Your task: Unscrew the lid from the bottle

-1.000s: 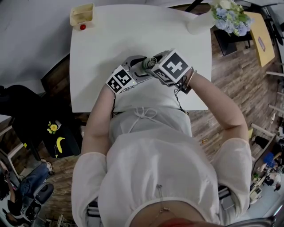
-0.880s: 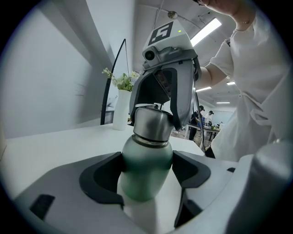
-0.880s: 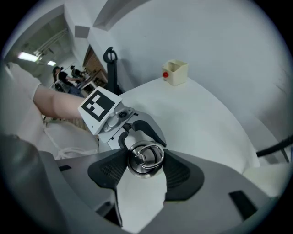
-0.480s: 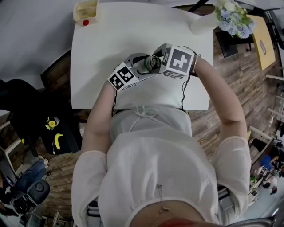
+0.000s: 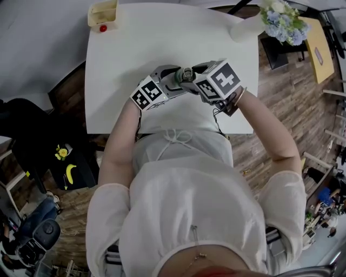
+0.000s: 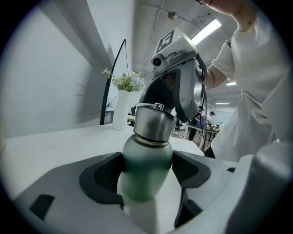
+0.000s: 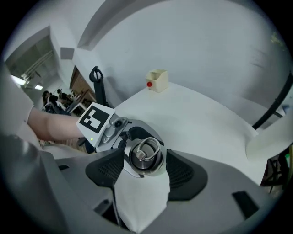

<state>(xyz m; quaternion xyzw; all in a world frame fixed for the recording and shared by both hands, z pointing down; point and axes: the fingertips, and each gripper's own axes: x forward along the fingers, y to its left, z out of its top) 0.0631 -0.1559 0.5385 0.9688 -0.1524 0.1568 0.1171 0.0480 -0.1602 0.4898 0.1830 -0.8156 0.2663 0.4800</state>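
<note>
Head view: both hand-held grippers meet over the middle of the white counter [image 5: 124,48], just above the person's white top in the frame.

Left hand-held gripper [image 5: 170,81]: comes in from the left of the frame and is clenched on the green bottle [image 6: 145,169]. In the left gripper view its dark pads [image 6: 98,180] press on both sides of the bottle's body, below the shoulder. The bottle stands upright between them at frame centre. I cannot tell whether its base rests on the counter.

Lid [image 6: 154,122]: brushed steel with a ring handle on top, seated on the bottle's neck. It rises clear above the left jaws.

Right hand-held gripper [image 7: 145,157]: comes down steeply onto the bottle from the right of the head view. In the right gripper view the lid sits centred between its pads [image 7: 183,176], ring facing the camera. The jaws have just been opening. They are now released, with a thin gap on each side of the lid, so the pads flank it without pressing. The left hand-held gripper's marker cube shows just beyond the lid, to the upper left.

Elsewhere on the counter, well apart from the bottle:
- Upper left corner: a small cream box [image 5: 102,13] with a red ball [image 5: 102,28] beside it.
- Upper right corner: a white vase [image 5: 244,28] of flowers.
</note>
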